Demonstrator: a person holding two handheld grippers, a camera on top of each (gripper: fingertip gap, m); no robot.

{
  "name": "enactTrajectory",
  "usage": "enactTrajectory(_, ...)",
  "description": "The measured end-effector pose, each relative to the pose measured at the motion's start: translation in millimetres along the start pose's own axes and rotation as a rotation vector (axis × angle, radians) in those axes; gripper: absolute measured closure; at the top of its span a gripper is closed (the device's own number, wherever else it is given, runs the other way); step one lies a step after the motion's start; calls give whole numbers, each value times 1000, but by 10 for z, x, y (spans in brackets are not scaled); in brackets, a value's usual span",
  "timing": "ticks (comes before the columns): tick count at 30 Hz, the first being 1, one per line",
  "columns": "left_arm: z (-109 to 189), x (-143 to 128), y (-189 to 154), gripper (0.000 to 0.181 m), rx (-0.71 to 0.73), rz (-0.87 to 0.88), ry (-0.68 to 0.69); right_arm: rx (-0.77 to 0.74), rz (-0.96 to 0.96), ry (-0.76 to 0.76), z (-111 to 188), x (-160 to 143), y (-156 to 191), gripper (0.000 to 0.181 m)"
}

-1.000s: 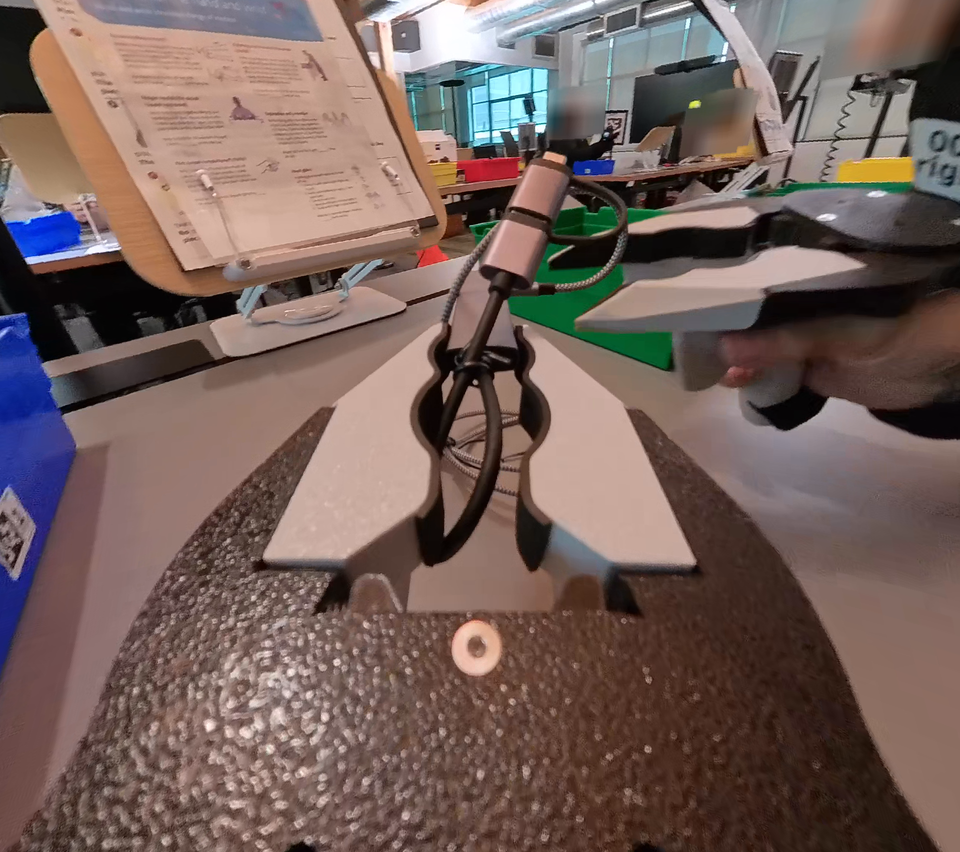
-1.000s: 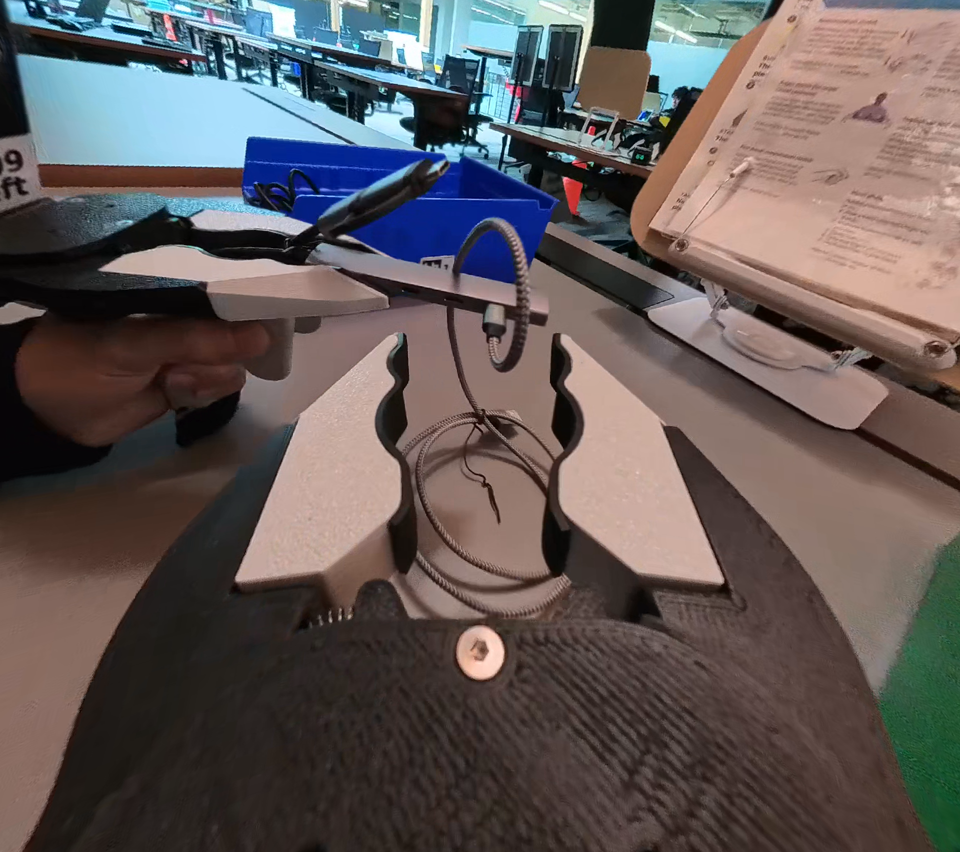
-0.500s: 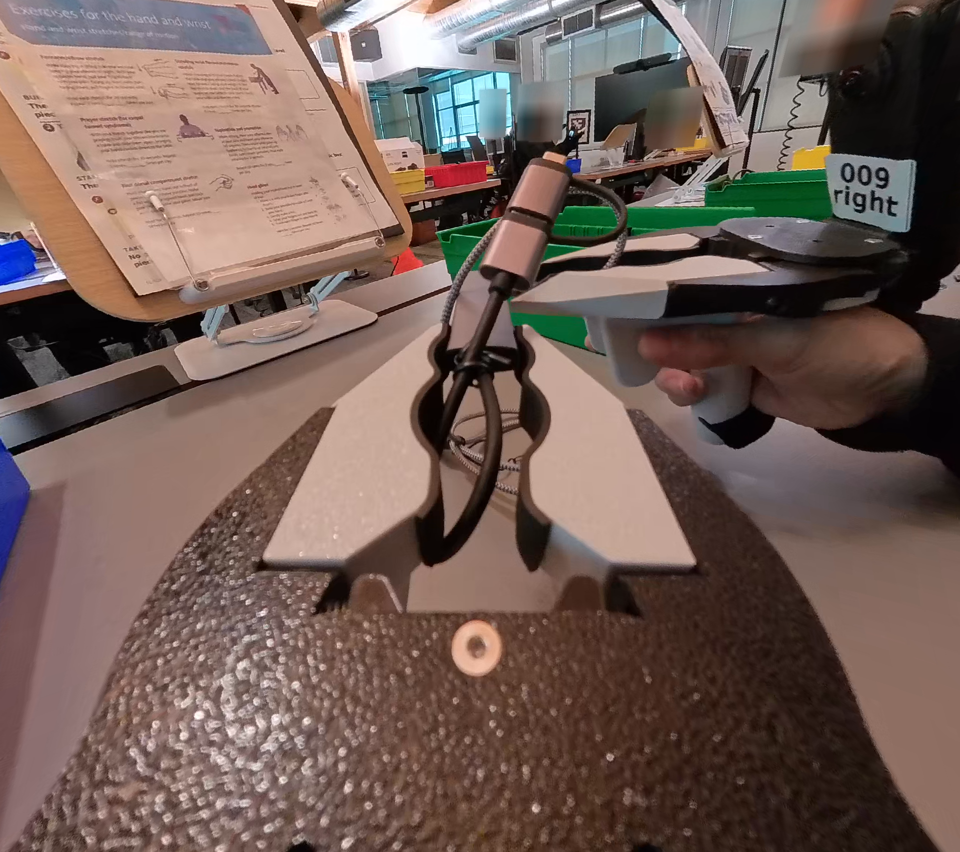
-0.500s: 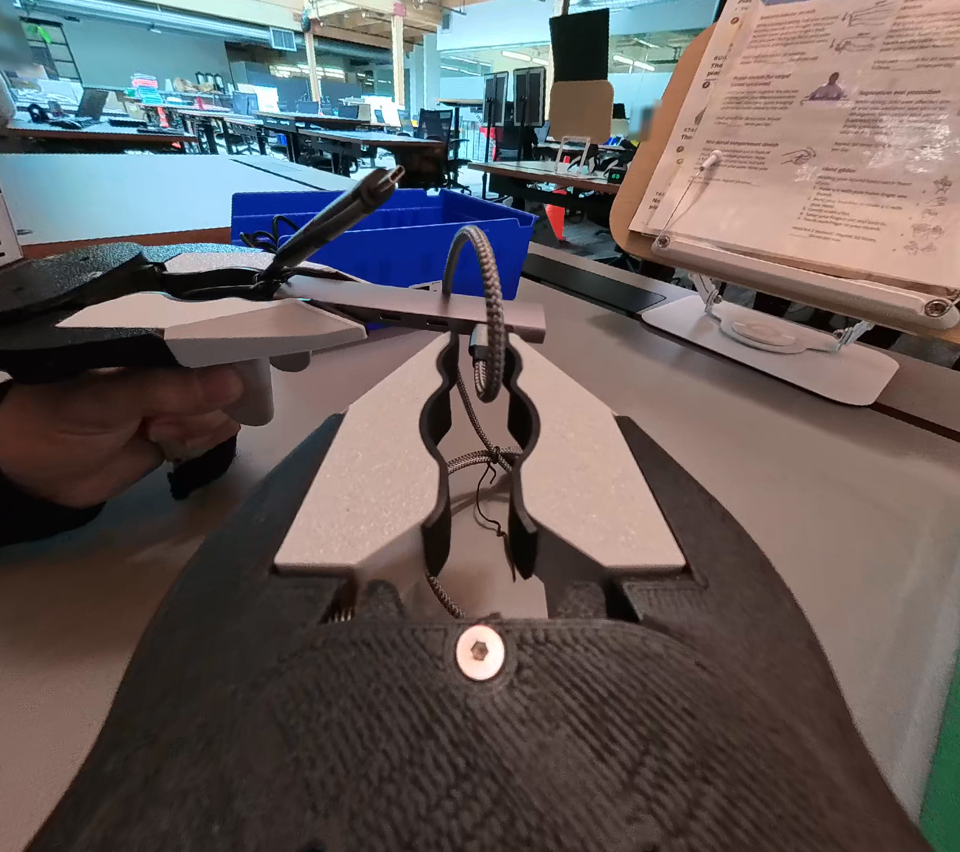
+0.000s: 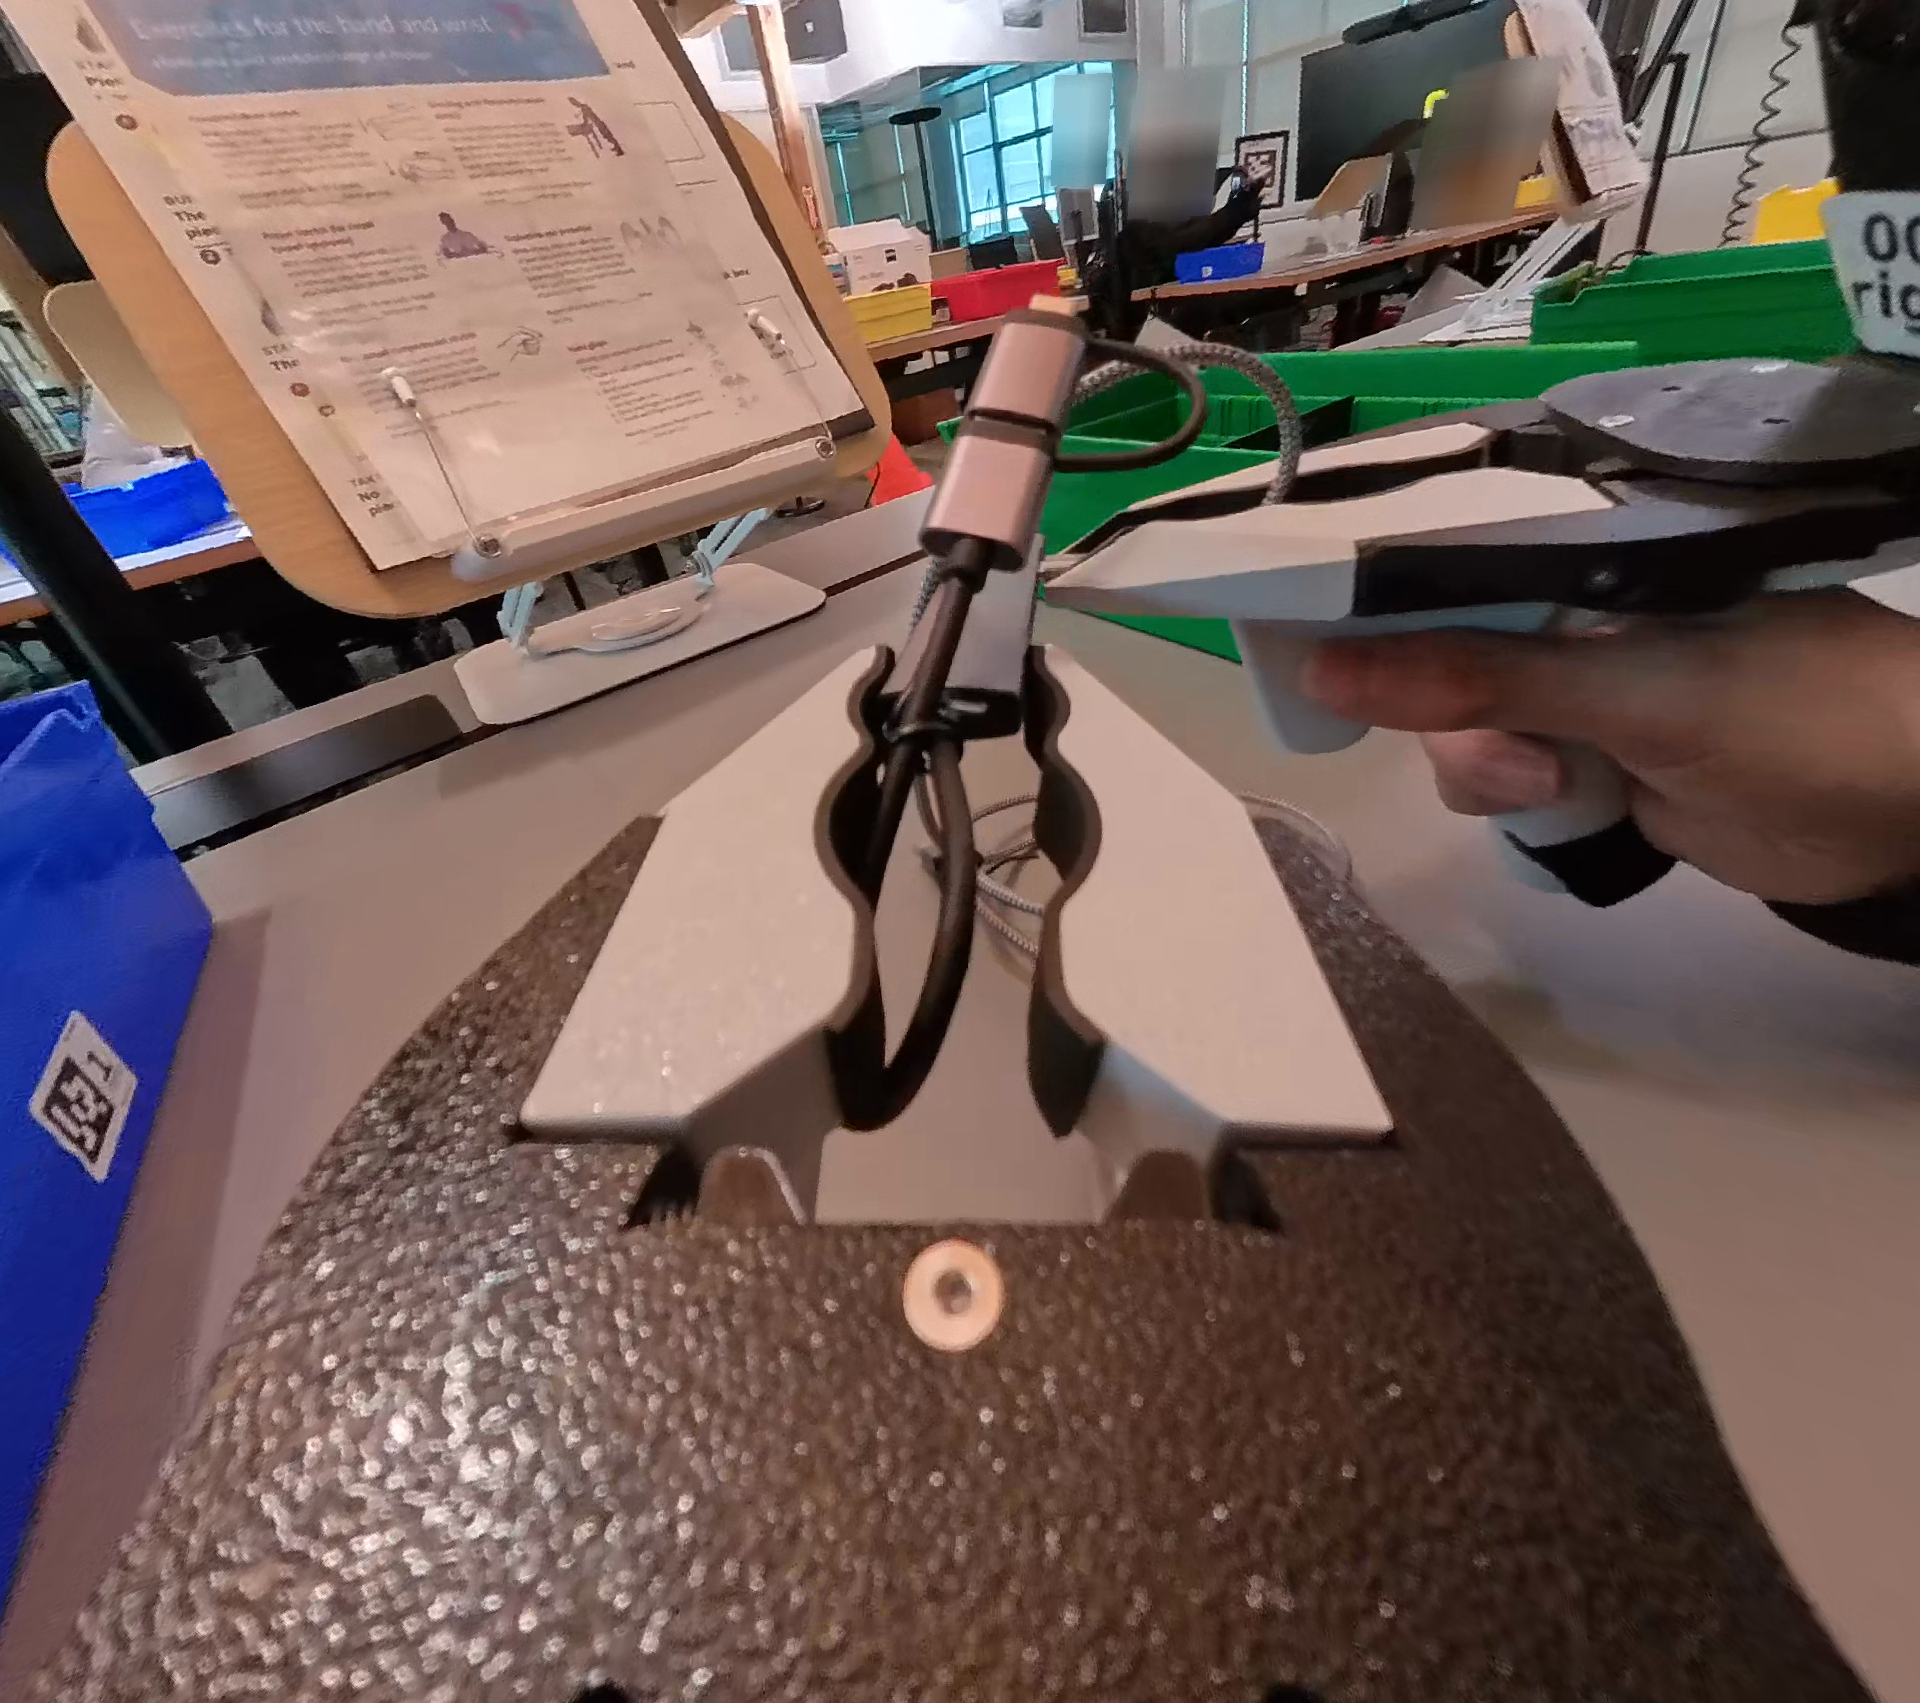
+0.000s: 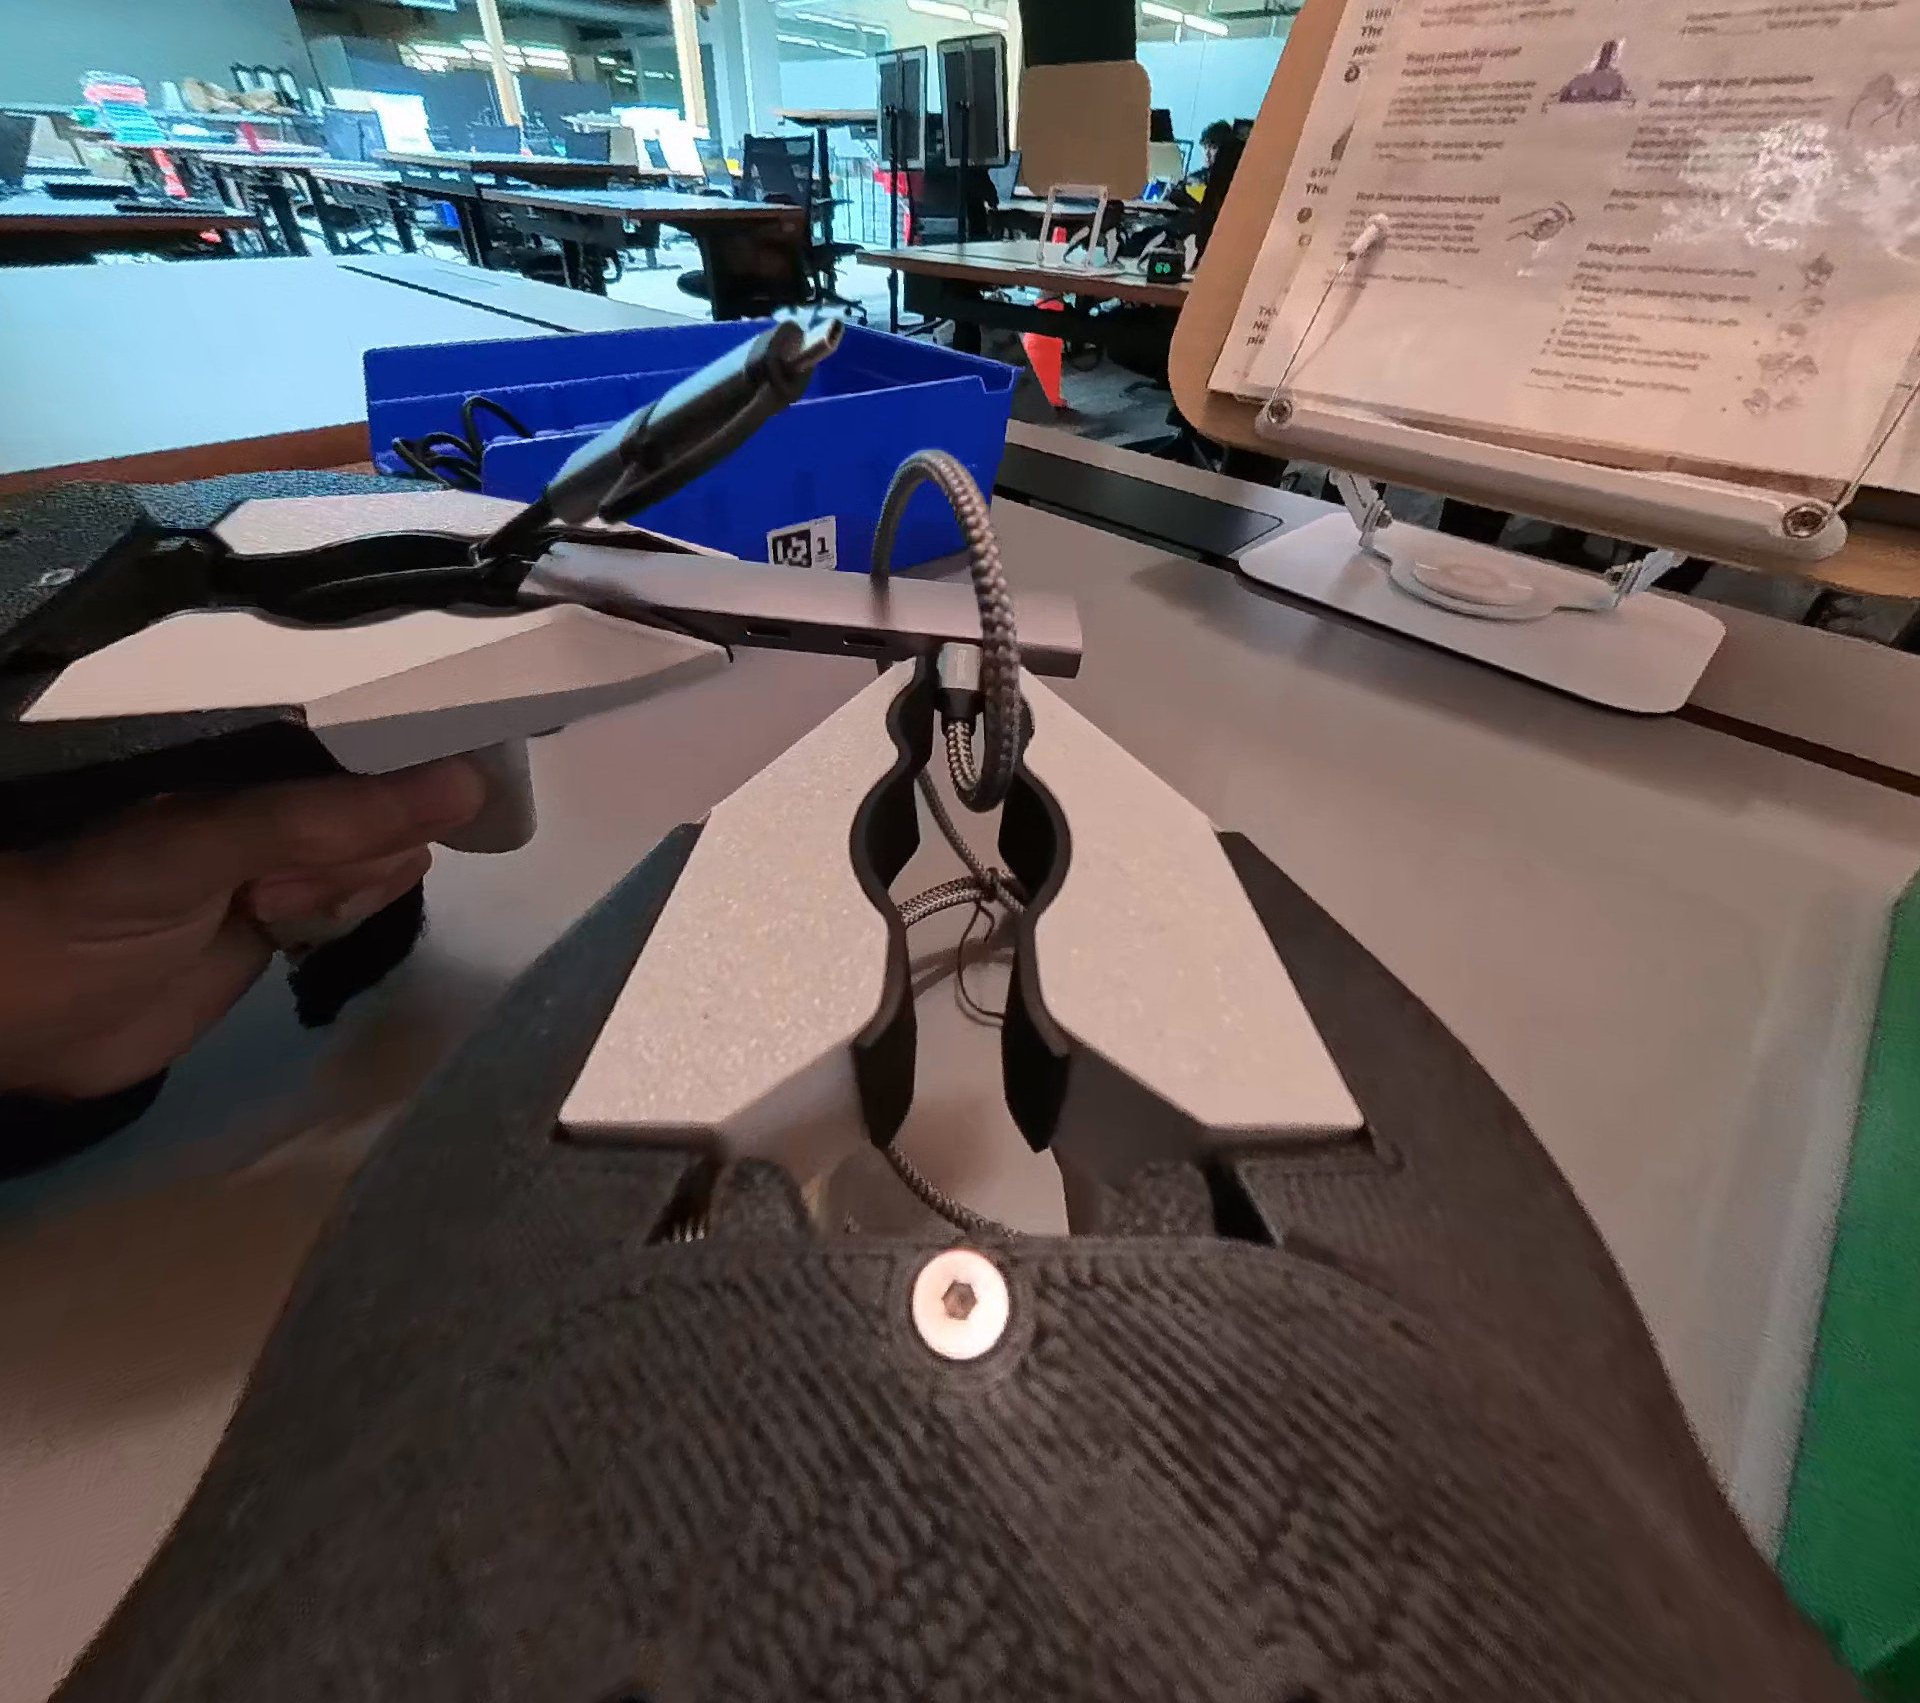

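Currently left gripper (image 5: 951, 697) clamps grey hub (image 6: 800, 609); right gripper (image 6: 961, 718) pinches braided cable (image 6: 987, 573) plug just under it. Judgement: hold hub steady, align plug squarely with port.

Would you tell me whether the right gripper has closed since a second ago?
Yes: the right gripper was open then; now shut on the braided cable.

A blue bin (image 6: 686, 448) stood on the grey tabletop (image 6: 1455, 822), with a wooden document stand (image 5: 436, 282) holding a printed sheet behind it and green bins (image 5: 1683, 323) opposite.
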State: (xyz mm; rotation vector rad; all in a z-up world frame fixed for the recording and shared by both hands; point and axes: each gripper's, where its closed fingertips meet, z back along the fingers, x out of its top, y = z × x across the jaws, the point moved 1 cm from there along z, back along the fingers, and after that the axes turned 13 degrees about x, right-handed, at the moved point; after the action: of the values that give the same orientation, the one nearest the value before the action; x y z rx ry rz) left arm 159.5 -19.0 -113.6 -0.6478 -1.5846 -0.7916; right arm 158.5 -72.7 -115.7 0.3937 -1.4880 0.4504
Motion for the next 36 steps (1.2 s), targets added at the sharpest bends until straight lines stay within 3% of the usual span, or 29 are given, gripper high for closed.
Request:
enactTrajectory(2, -3, -5, 0, 158, 5, -7, 6, 18, -29, 8, 6, -7, -1, 173)
enactTrajectory(3, -18, -18, 111, 159, 77, 7, 16, 52, -32, 20, 21, -9, 24, 173)
enactTrajectory(4, -8, -53, 449, 160, 252, -7, 24, 70, -35, 30, 67, -4, 47, 172)
enactTrajectory(5, 33, -62, 710, 159, 298, 79, 31, 75, -26, 39, 122, 8, 62, 173)
enactTrajectory(6, 79, -32, 879, 159, 269, 203, 26, 86, -17, 63, 166, 3, 79, 173)
enactTrajectory(8, 178, 121, 983, 160, 202, 232, -56, 39, 18, 32, 258, 109, -6, 173)
enactTrajectory(12, 155, 165, 483, 160, -84, 147, -69, 59, -24, -125, 346, 510, -73, 173)
enactTrajectory(16, 293, 157, -178, 160, -487, 100, -43, 17, 17, -191, 543, 826, -206, 173)
enactTrajectory(19, 452, 210, -425, 160, -661, 89, -63, -15, 11, -251, 789, 1051, -352, 173)
enactTrajectory(22, 686, 330, -585, 160, -876, 187, -107, -22, -18, -322, 1062, 1292, -462, 173)
enactTrajectory(29, 587, 176, -518, 159, -812, 201, -85, -229, 93, -433, 1906, 1837, -786, 173)
enactTrajectory(36, 608, 231, -447, 160, -824, 288, -129, -378, 123, -359, 2190, 2162, -1400, 173)
